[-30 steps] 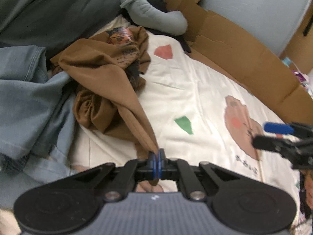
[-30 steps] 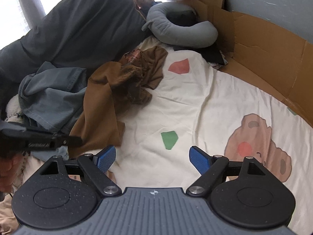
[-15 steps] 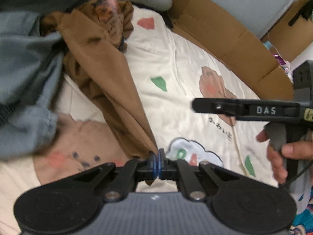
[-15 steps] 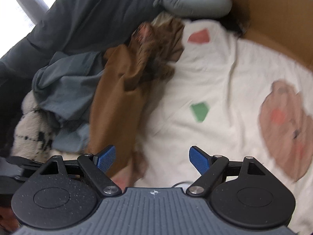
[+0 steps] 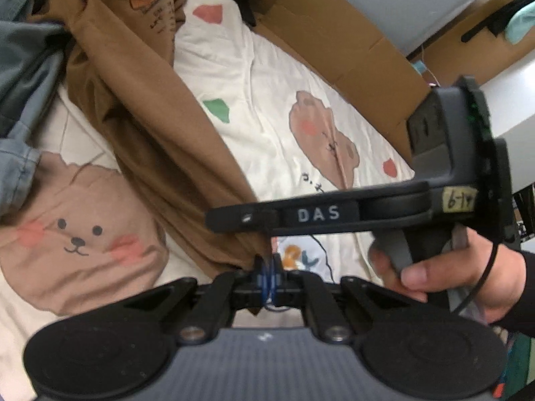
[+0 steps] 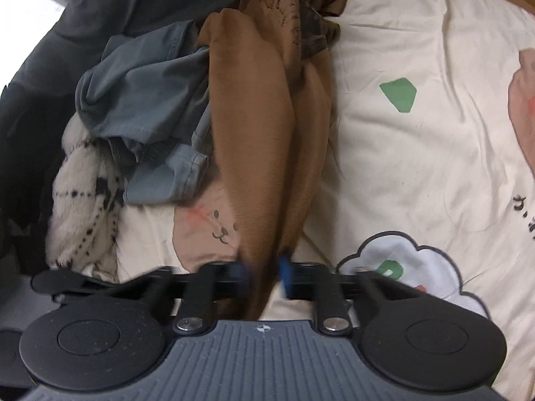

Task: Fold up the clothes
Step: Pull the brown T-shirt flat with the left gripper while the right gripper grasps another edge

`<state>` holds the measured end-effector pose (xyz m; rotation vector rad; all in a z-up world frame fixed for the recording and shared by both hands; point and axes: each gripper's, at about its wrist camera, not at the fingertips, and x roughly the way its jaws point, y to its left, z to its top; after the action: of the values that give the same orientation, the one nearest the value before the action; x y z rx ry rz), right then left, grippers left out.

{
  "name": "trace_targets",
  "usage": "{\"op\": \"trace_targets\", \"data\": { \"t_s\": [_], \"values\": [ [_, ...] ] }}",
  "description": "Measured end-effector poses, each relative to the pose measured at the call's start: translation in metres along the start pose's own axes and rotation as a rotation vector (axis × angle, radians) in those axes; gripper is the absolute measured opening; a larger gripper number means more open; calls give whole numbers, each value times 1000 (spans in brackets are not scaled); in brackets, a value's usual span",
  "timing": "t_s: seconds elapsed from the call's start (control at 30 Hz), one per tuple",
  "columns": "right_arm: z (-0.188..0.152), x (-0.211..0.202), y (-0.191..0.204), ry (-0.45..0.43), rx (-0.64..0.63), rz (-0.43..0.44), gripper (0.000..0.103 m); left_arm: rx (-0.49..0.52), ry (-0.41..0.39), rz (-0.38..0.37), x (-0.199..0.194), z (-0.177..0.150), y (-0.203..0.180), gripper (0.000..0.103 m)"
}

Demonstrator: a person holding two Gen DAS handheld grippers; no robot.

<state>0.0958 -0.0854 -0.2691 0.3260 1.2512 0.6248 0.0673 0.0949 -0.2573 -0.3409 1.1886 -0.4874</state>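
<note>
Left gripper (image 5: pixel 267 275) clamped on brown shirt (image 5: pixel 160 127), stretched toward 11 o'clock over cartoon bedsheet (image 5: pixel 267 77). Right gripper (image 6: pixel 264 272), marked "DAS", pinching same shirt; blurred.

I'm reading "DAS" on the right gripper (image 5: pixel 230 219) arm, plus a yellowish sticker (image 5: pixel 461 199) showing something like "6-14", unclear.

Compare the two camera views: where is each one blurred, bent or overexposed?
Left wrist view: fisheye bends the brown cardboard wall; soft throughout, with the brown cotton garment slightly smeared. Right wrist view: motion blur smears the right tool and its blue pads around the garment; the window strip at top left is blown out.
</note>
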Motion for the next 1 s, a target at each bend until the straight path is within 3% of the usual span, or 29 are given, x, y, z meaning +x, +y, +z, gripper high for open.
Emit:
{"op": "trace_targets", "data": {
  "t_s": [0.03,0.17,0.2,0.33,0.53,0.77,1.0],
  "values": [
    [0,-3,0,-5,-6,-14,4,10,7,0,0,1,1,6],
    [0,-16,-8,-26,-11,-59,3,33,-4,64,-6,12,14,45],
    [1,-20,-12,-32,-8,-68,2,30,-14,75,-8,15,18,51],
    [2,-40,-24,-50,-15,-101,2,18,-46,140,-10,25,31,59],
    [-8,-71,-39,-46,-35,-159,2,-14,-79,169,-3,33,38,67],
    [-27,-99,-54,-26,-28,-216,2,-4,-97,126,12,40,20,76],
    [-49,-123,-69,-13,1,-288,2,-23,-141,35,43,62,-1,81]
  ]
}}
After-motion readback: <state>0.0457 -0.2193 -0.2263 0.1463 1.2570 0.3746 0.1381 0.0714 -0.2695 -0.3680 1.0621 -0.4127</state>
